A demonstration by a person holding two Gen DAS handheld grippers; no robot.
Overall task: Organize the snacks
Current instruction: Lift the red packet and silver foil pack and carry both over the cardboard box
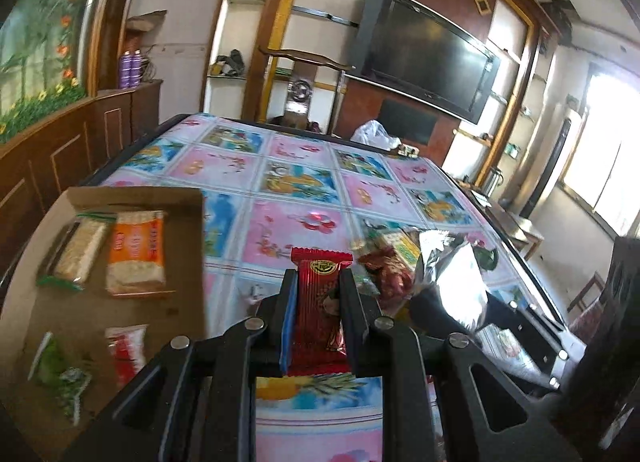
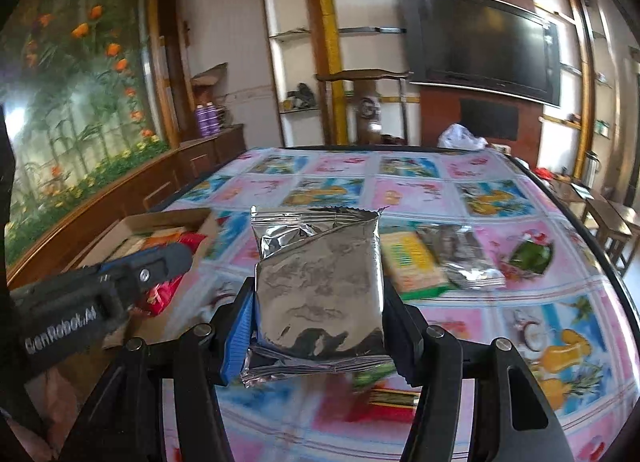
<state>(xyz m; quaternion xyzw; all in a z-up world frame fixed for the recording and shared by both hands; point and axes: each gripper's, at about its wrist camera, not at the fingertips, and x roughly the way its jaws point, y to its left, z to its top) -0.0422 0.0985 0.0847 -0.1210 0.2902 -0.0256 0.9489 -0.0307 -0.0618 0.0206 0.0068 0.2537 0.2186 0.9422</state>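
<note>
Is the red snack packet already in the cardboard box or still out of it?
Out. The left claw is shut on the red snack packet above the tablecloth, beside the cardboard box.

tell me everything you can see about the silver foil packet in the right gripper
The silver foil packet is a shiny, crinkled, unprinted pouch with crimped, serrated seals at its top and bottom edges. It looks sealed and puffed. It stands roughly upright, raised above the patterned tablecloth, clamped at its two sides by the right gripper, whose blue pad presses one edge. Nothing else touches it.
</note>
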